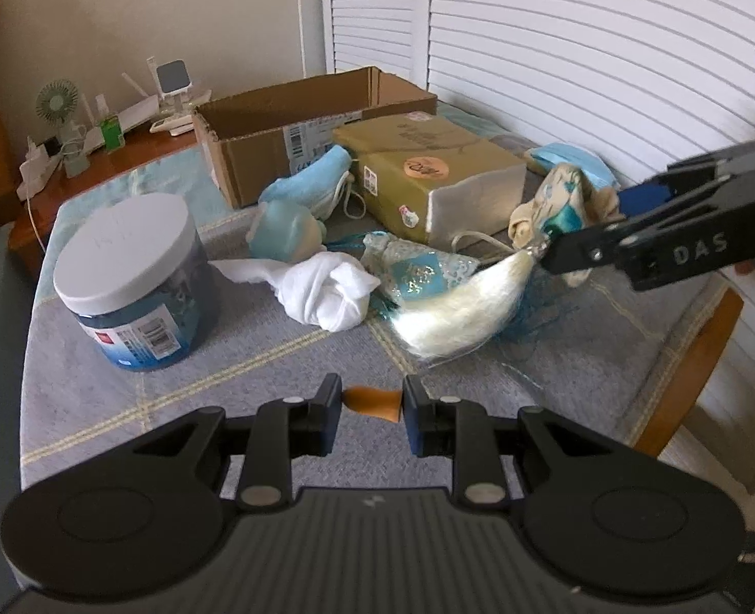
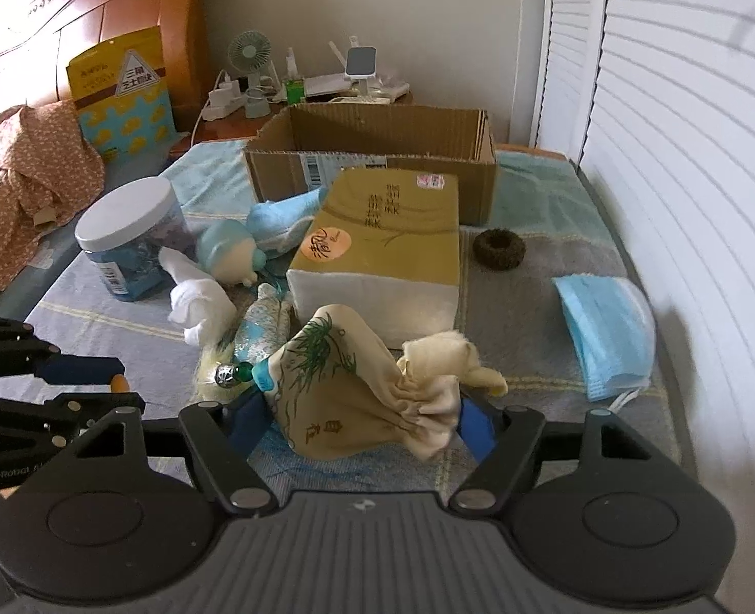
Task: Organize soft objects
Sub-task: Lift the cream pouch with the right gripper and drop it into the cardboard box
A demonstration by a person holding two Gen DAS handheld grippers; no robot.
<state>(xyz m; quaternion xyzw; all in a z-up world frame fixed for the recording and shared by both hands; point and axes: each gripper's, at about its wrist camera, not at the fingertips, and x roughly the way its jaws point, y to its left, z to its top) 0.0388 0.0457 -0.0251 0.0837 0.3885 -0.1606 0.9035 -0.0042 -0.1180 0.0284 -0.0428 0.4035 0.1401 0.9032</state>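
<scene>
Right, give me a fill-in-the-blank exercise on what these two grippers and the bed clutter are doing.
1. The right gripper has the beige drawstring ____ between its fingers.
2. The left gripper is shut on a small ____-coloured piece.
3. The blue face mask lies to the ____ of the tissue pack in the right wrist view.
4. The plastic jar wears a ____ lid.

Missing words: pouch; orange; right; white

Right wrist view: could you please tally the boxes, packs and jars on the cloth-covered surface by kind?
Cardboard box: 1
Tissue pack: 1
Lidded jar: 1
Total: 3
</scene>
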